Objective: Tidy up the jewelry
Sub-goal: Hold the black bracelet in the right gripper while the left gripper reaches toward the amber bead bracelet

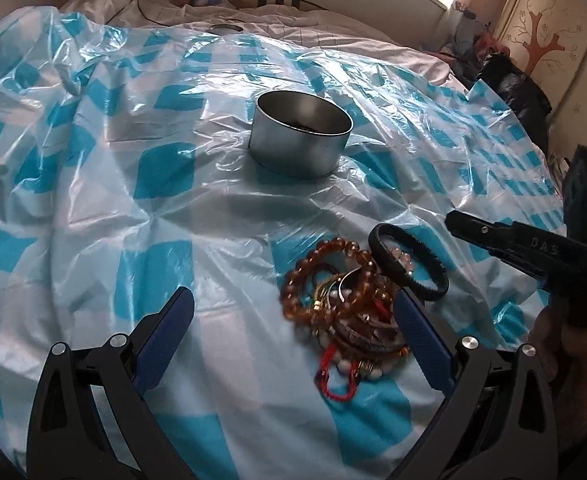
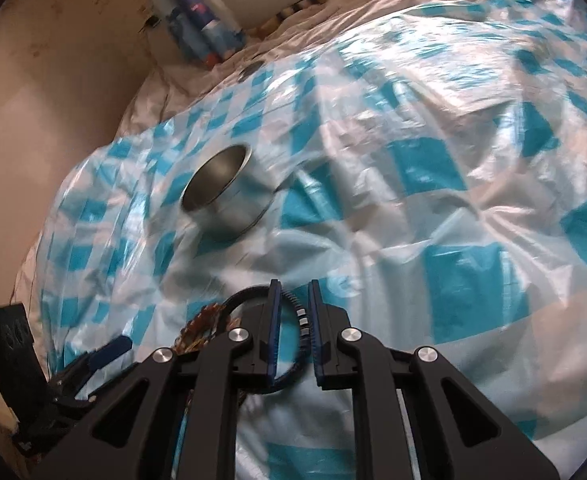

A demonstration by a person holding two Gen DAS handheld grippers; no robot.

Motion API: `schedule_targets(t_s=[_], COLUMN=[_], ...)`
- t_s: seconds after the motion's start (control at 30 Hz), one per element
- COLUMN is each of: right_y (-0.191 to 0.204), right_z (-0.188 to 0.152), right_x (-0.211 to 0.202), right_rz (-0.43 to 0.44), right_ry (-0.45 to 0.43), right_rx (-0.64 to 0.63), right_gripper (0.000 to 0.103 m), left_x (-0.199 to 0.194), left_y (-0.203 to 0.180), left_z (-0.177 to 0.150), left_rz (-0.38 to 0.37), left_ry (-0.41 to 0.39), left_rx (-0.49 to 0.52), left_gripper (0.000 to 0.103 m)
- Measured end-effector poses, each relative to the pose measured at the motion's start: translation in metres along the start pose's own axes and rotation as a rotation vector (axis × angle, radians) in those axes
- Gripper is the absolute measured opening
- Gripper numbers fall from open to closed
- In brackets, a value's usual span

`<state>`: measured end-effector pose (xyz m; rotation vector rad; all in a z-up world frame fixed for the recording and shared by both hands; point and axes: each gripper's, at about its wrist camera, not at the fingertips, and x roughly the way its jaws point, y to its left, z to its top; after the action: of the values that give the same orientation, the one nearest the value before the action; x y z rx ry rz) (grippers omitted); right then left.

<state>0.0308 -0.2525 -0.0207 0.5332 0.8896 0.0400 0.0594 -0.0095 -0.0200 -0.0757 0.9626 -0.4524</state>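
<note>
A pile of jewelry (image 1: 345,304) with amber bead bracelets, red cord and white beads lies on the blue-and-white checked plastic sheet (image 1: 133,208). A round metal tin (image 1: 299,136) stands open beyond it, with something dark inside; it also shows in the right wrist view (image 2: 225,192). My left gripper (image 1: 293,328) is open, its right finger against the pile. My right gripper (image 2: 293,324) is shut on a black bracelet (image 2: 297,344), lifted at the pile's right edge (image 1: 409,260). The right gripper's finger shows at the right of the left wrist view (image 1: 501,236).
The sheet covers a bed with white bedding (image 1: 293,20). A small round lid (image 1: 225,28) lies at the far edge. Blue bottles (image 2: 197,20) stand by the wall. Dark bags (image 1: 509,80) sit at the right of the bed.
</note>
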Motion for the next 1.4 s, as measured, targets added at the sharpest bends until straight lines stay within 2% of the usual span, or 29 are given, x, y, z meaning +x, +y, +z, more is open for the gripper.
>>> schedule_targets(t_s=[0.17,0.2,0.27,0.4,0.43,0.5,0.63,0.7,0.77,0.87,0.93,1.03,1.1,1.17,1.23,1.3,1.4], right_y=[-0.009,-0.007,-0.003,0.001,0.003,0.004,0.006,0.007,0.010,0.015,0.017,0.016,0.016,0.016,0.016,0.016,0.018], right_z=[0.003,0.002,0.001,-0.002,-0.002,-0.003,-0.003,-0.004,-0.005,-0.007,-0.007,-0.007,-0.007,-0.007,-0.007,-0.007,-0.008], right_x=[0.003,0.007,0.011,0.016,0.017,0.016,0.018,0.021,0.022,0.023,0.024,0.024,0.023,0.023,0.022,0.023,0.024], right_rz=[0.005,0.015,0.013,0.004,0.000,0.004,0.031,0.027,0.018,0.009,0.000,-0.003,-0.004,-0.003,-0.002,0.008,0.004], right_ry=[0.024,0.047,0.066,0.090,0.092,0.090,0.105,0.115,0.120,0.119,0.121,0.122,0.116,0.112,0.112,0.115,0.127], right_rx=[0.043,0.035,0.022,-0.003,-0.008,-0.015,-0.019,-0.027,-0.043,-0.069,-0.078,-0.081,-0.080,-0.078,-0.077,-0.077,-0.092], right_gripper=[0.016,0.019,0.037,0.041,0.041,0.041,0.041,0.043,0.050,0.057,0.058,0.061,0.065,0.068,0.068,0.068,0.068], left_x=[0.010,0.012,0.017,0.023,0.024,0.025,0.032,0.037,0.041,0.044,0.045,0.044,0.044,0.043,0.038,0.035,0.038], left_y=[0.000,0.001,0.002,0.001,0.002,0.005,0.002,-0.003,-0.008,-0.007,-0.007,-0.013,-0.016,-0.011,-0.004,0.001,-0.002], left_z=[0.010,0.011,0.015,0.017,0.019,0.023,0.027,0.024,0.020,0.017,0.016,0.013,0.013,0.015,0.018,0.018,0.014], left_rz=[0.053,0.058,0.076,0.150,0.195,0.236,0.264,0.243,0.254,0.263,0.248,0.276,0.403,0.472,0.455,0.380,0.326], left_ry=[-0.001,0.003,0.013,0.010,0.004,-0.004,0.012,0.036,0.048,0.062,0.061,0.032,0.002,-0.012,-0.012,-0.003,0.019], left_rx=[0.021,0.020,0.025,0.066,0.074,0.080,0.134,0.164,0.208,0.207,0.202,0.261,0.326,0.327,0.295,0.264,0.284], left_gripper=[0.096,0.096,0.095,0.095,0.095,0.095,0.091,0.090,0.089,0.083,0.080,0.077,0.077,0.077,0.077,0.077,0.075])
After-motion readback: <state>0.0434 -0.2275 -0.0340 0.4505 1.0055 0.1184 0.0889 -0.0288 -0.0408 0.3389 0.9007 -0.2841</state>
